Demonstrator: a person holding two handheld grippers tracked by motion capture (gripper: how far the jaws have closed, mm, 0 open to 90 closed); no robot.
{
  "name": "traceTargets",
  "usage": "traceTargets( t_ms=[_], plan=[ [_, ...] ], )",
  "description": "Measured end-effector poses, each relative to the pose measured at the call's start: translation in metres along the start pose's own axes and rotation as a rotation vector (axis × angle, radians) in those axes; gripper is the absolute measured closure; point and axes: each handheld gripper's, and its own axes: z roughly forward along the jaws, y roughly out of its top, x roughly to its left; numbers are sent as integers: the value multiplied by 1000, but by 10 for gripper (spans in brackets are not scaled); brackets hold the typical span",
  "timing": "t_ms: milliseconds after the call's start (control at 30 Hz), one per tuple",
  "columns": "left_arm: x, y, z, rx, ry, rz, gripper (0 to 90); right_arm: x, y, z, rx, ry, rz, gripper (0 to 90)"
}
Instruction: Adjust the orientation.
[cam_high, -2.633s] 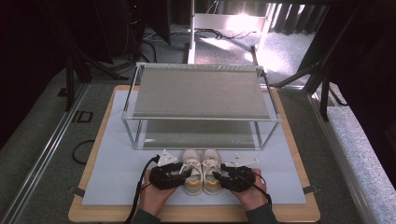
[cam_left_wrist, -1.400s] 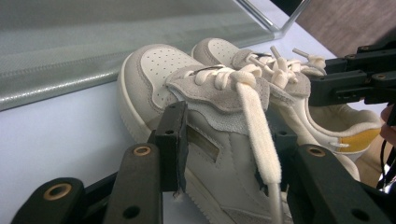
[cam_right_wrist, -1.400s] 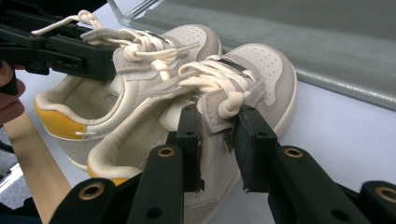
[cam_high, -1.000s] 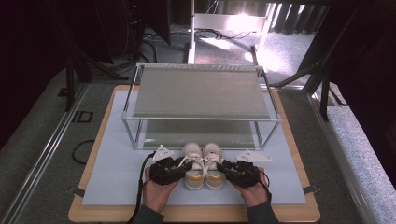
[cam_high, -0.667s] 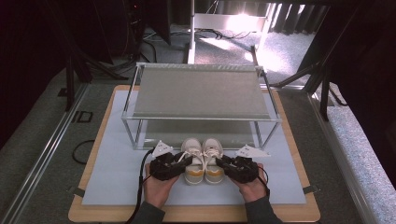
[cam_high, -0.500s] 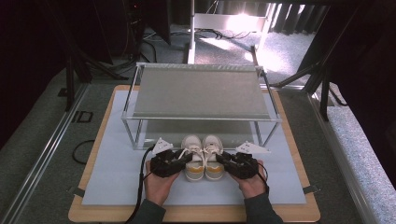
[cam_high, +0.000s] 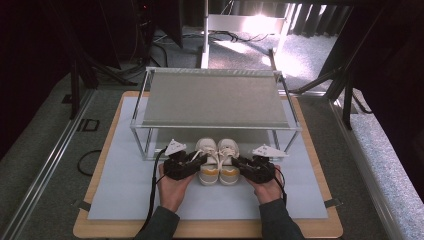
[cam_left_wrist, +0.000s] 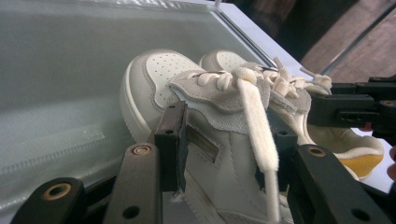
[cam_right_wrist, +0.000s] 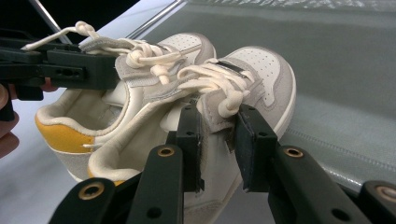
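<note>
Left tool (cam_high: 196, 161) clamped on left shoe (cam_high: 207, 160); right tool (cam_high: 241, 164) clamped on right shoe (cam_high: 228, 160). Pair side by side, toes at shelf rack (cam_high: 215, 100) edge.

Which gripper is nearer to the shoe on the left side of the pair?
Left. The left gripper is clamped on the left shoe at its outer side; the right gripper grips the right shoe, one shoe away.

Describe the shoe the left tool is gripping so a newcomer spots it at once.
Find the metal rack on the table. At its front edge stands a pair of white shoes with yellow heels. It is the left shoe, its side clamped in the left tool.
</note>
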Motion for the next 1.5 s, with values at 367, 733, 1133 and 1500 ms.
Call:
traceTargets(
  t_ms=[367, 733, 1133, 1500],
  plan=[
    [5, 8, 12, -11, 23, -10, 595, -10, 4, 11, -14, -11, 13, 729],
    [14, 13, 24, -27, 37, -30, 595, -19, 9, 22, -25, -18, 30, 729],
    [27, 14, 39, -55, 34, -63, 594, -26, 9, 36, -41, -36, 71, 729],
    [34, 11, 53, -88, 33, -104, 594, -35, 14, 46, -56, -54, 63, 728]
  ],
)
